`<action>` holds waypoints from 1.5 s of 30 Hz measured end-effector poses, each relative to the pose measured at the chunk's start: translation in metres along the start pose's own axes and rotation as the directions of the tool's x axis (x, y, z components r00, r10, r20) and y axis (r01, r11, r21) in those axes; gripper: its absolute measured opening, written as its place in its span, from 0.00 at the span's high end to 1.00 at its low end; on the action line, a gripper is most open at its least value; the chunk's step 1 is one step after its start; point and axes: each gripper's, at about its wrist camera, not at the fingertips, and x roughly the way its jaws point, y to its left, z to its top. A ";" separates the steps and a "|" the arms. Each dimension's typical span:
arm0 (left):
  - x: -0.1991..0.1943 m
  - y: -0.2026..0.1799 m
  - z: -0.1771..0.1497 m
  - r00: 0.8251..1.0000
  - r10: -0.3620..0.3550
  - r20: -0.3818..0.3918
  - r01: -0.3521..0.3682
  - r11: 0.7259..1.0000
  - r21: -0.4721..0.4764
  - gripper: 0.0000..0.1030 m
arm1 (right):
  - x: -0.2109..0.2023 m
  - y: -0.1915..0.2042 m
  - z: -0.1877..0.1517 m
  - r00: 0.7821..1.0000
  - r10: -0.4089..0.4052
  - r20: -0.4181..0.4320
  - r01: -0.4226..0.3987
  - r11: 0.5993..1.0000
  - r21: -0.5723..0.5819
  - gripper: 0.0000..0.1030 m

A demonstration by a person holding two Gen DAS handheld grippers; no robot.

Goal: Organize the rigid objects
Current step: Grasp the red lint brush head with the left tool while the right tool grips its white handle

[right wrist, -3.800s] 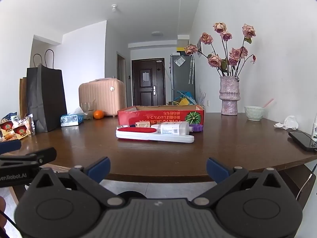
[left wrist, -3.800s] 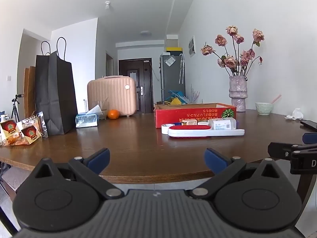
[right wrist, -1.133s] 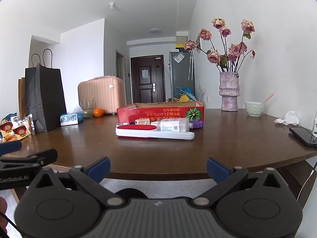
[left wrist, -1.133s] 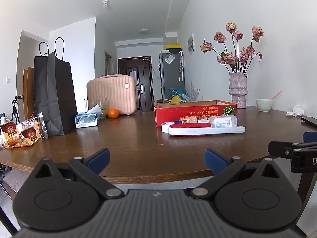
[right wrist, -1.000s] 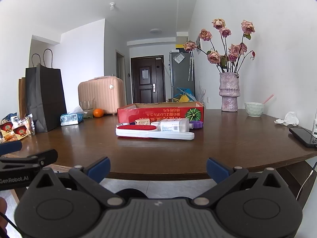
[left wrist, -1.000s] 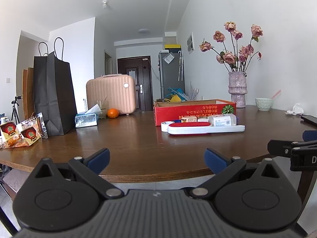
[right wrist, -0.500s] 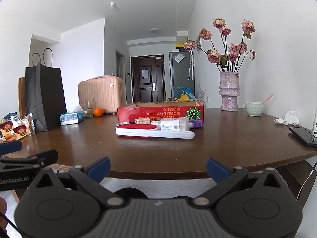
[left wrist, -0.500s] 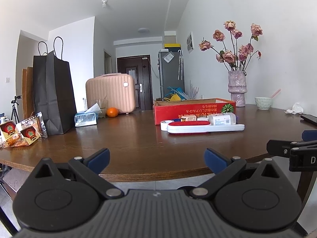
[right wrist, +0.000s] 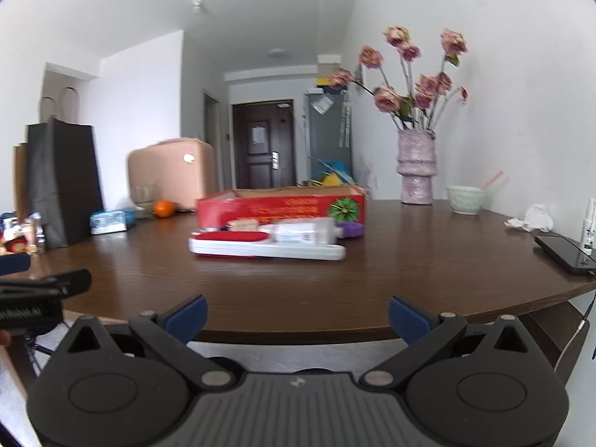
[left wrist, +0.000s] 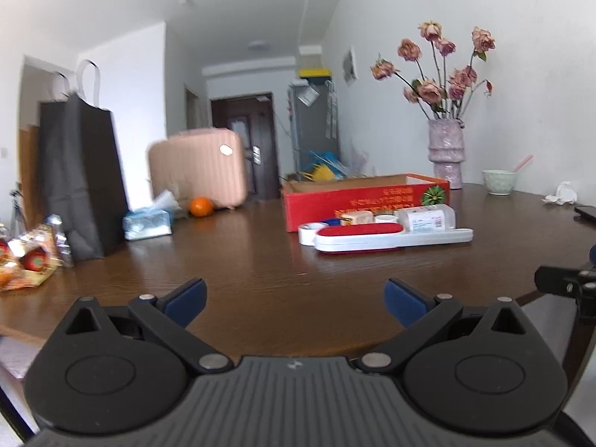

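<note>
Left gripper [left wrist: 293, 300]: jaws spread wide, holding nothing – over the near edge of the wooden table [left wrist: 260, 272].
Right gripper [right wrist: 297, 316]: jaws wide apart, empty, at the table's near edge.
Lint brush [left wrist: 391, 237]: white with a red pad, flat on the table, well beyond both grippers.
White bottle [left wrist: 426, 218]: on its side just behind the brush.
Tape roll [left wrist: 308, 231]: at the brush's left end.
Red cardboard box [left wrist: 363, 199]: open-topped – right behind these items.

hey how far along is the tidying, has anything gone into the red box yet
Nothing looks done: I can't see inside the red box, and the white and red lint brush, clear bottle, tape roll and other small items lie on the table in front of it. Nothing in hand: left gripper and right gripper are open and empty. All sorting remains.
</note>
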 end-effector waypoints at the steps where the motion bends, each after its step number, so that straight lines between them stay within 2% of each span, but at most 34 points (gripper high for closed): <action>1: 0.009 0.000 0.004 1.000 -0.014 -0.011 0.014 1.000 -0.002 0.00 | 0.008 -0.004 0.002 1.000 -0.004 -0.007 0.004 1.000 0.003 0.00; 4: 0.036 -0.002 0.015 0.998 -0.056 -0.022 0.056 0.998 -0.002 0.00 | 0.035 -0.011 0.013 1.000 -0.015 -0.019 0.015 1.000 -0.002 0.00; 7: 0.072 -0.001 0.033 0.991 -0.108 -0.079 0.107 0.994 -0.017 0.00 | 0.067 -0.023 0.032 0.997 0.056 -0.055 -0.054 0.998 0.025 0.00; 9: 0.102 0.003 0.048 0.979 -0.142 -0.148 0.136 0.989 -0.053 0.00 | 0.090 -0.035 0.048 0.989 0.111 -0.098 -0.105 0.992 0.064 0.00; 12: 0.144 0.009 0.067 0.955 -0.216 -0.201 0.200 0.975 -0.100 0.05 | 0.124 -0.044 0.070 0.989 0.083 -0.120 -0.081 0.996 0.021 0.01; 14: 0.169 0.011 0.077 0.951 -0.218 -0.218 0.196 0.974 -0.116 0.09 | 0.146 -0.050 0.080 0.988 0.080 -0.129 -0.083 0.997 -0.012 0.10; 15: 0.183 0.013 0.082 0.947 -0.223 -0.231 0.196 0.971 -0.134 0.11 | 0.158 -0.053 0.084 0.986 0.085 -0.142 -0.087 0.996 -0.011 0.20; 17: 0.211 0.017 0.087 0.936 -0.237 -0.259 0.195 0.965 -0.177 0.21 | 0.179 -0.061 0.089 0.979 0.101 -0.176 -0.099 0.995 0.018 0.31; 19: 0.234 0.021 0.089 0.925 -0.245 -0.292 0.186 0.959 -0.213 0.27 | 0.195 -0.067 0.090 0.971 0.108 -0.211 -0.100 0.994 0.051 0.53; 22: 0.252 0.026 0.083 0.913 -0.261 -0.313 0.182 0.949 -0.259 0.30 | 0.211 -0.074 0.088 0.957 0.120 -0.264 -0.104 0.992 0.075 0.67; 26: 0.265 0.033 0.072 0.883 -0.316 -0.347 0.201 0.923 -0.328 0.35 | 0.220 -0.072 0.084 0.932 0.136 -0.336 -0.128 0.991 0.045 0.69; 28: 0.265 0.036 0.070 0.882 -0.331 -0.337 0.206 0.912 -0.354 0.36 | 0.221 -0.070 0.082 0.929 0.137 -0.345 -0.131 0.991 0.039 0.74; 31: 0.262 0.033 0.070 0.877 -0.359 -0.321 0.241 0.904 -0.352 0.49 | 0.225 -0.077 0.082 0.919 0.161 -0.359 -0.131 0.986 0.107 0.77; 32: 0.260 0.032 0.070 0.877 -0.353 -0.325 0.236 0.907 -0.349 0.49 | 0.227 -0.078 0.083 0.916 0.171 -0.363 -0.137 0.984 0.116 0.78; 34: 0.257 0.030 0.070 0.877 -0.354 -0.325 0.238 0.908 -0.346 0.50 | 0.230 -0.078 0.085 0.909 0.190 -0.370 -0.158 0.981 0.115 0.89; 39: 0.239 0.041 0.065 0.866 -0.372 -0.333 0.211 0.878 -0.430 0.52 | 0.219 -0.071 0.089 0.910 0.167 -0.379 -0.139 0.985 0.100 0.89; 42: 0.220 0.048 0.062 0.865 -0.396 -0.310 0.224 0.855 -0.468 0.52 | 0.200 -0.070 0.090 0.923 0.163 -0.348 -0.133 0.985 0.106 0.89; 45: 0.201 0.050 0.072 0.882 -0.397 -0.256 0.245 0.848 -0.471 0.52 | 0.182 -0.072 0.100 0.942 0.163 -0.293 -0.128 0.983 0.135 0.89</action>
